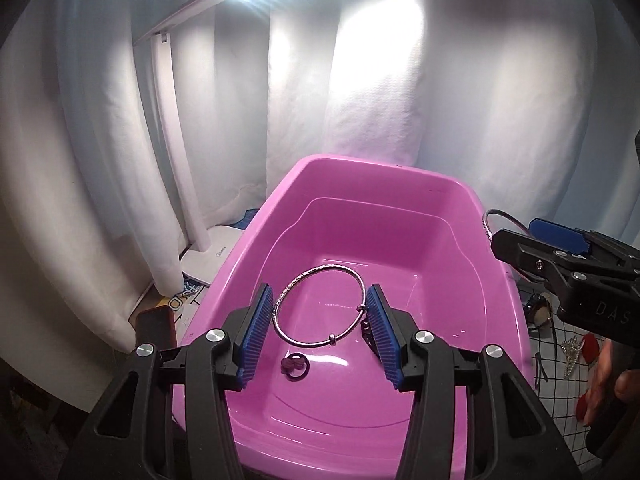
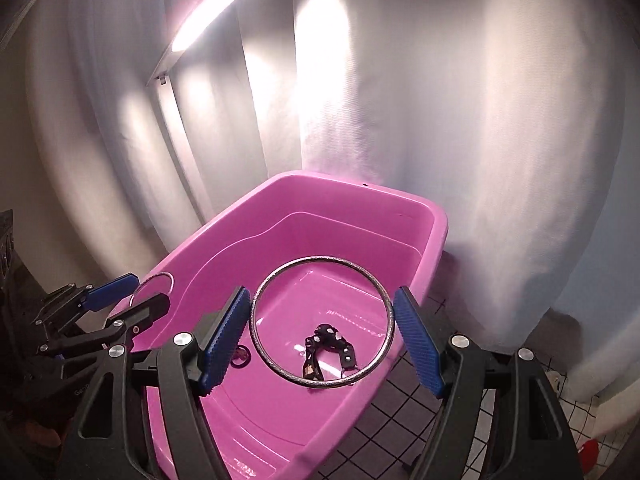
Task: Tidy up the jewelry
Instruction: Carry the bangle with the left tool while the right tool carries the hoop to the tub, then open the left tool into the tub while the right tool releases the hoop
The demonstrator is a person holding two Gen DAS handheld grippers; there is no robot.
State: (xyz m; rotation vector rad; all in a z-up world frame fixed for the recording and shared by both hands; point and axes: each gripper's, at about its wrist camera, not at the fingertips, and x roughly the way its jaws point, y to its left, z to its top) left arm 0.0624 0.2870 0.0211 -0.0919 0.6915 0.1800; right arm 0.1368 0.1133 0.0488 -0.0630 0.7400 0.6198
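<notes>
White curtains (image 1: 380,120) hang behind a desk (image 2: 384,432) covered with a black-lined grid cloth, lit by a white lamp (image 1: 208,248). A pink tub (image 1: 400,208) stands on it. The left gripper (image 1: 318,332) holds a silver bangle (image 1: 320,308) across its jaws above the tub. The right gripper (image 2: 322,328) clamps a larger metal ring (image 2: 322,316), its hoop tilted toward the camera. Both point downward into the tub.

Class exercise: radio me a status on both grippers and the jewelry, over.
Left gripper shut on beaded bangle. Right gripper shut on plain bangle. Both over pink tub; two small pieces already inside. Nothing blocking.
</notes>
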